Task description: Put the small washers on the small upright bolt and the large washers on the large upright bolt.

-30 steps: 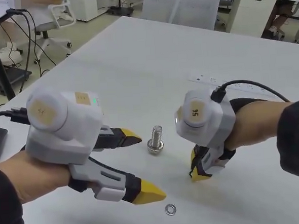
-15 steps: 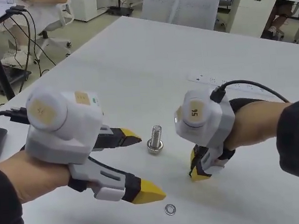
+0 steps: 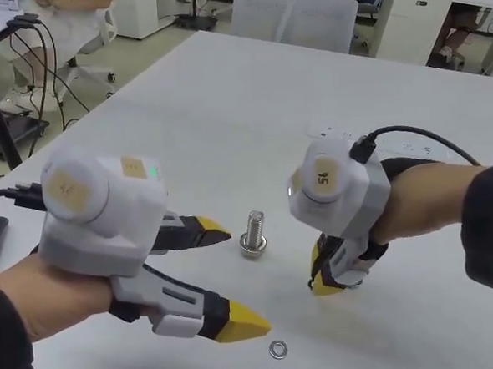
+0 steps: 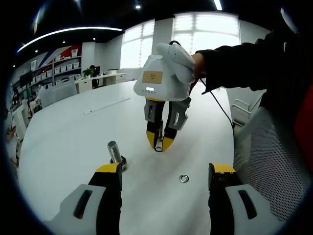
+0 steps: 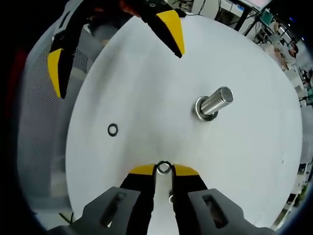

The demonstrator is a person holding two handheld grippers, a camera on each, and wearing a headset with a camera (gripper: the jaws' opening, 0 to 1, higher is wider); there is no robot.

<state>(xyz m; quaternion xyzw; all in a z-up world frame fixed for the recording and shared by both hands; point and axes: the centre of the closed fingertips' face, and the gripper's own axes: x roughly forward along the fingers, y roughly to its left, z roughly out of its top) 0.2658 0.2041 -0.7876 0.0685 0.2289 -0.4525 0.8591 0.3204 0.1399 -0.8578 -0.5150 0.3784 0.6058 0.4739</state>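
- The right gripper [image 3: 328, 281] has its yellow tips drawn almost together and pinches a small washer [image 5: 164, 163] by its rim. In the right gripper view the ring's hole faces the camera.
- Those tips point down at the white table [image 3: 227, 135], very close to it. I cannot tell whether the washer touches the top.
- The left gripper [image 3: 242, 278] is spread wide and has hold of nothing, with bare table between its two tips.
- The bolt [image 3: 252, 233] stands upright on its head, long axis vertical and threaded shank pointing up. It has nothing on it that I can make out.
- In the head view the bolt sits just at 3 o'clock of the left gripper's farther tip, apart from it. The right gripper's tips are at about 4 o'clock of the bolt, near but not touching.
- A loose washer [image 3: 272, 349] lies flat on the table at roughly 6 o'clock of the bolt, nearer the person and just past the left gripper's closer tip.
- In the right gripper view the bolt is at 1 o'clock of the pinched washer and the loose washer at 10 o'clock.
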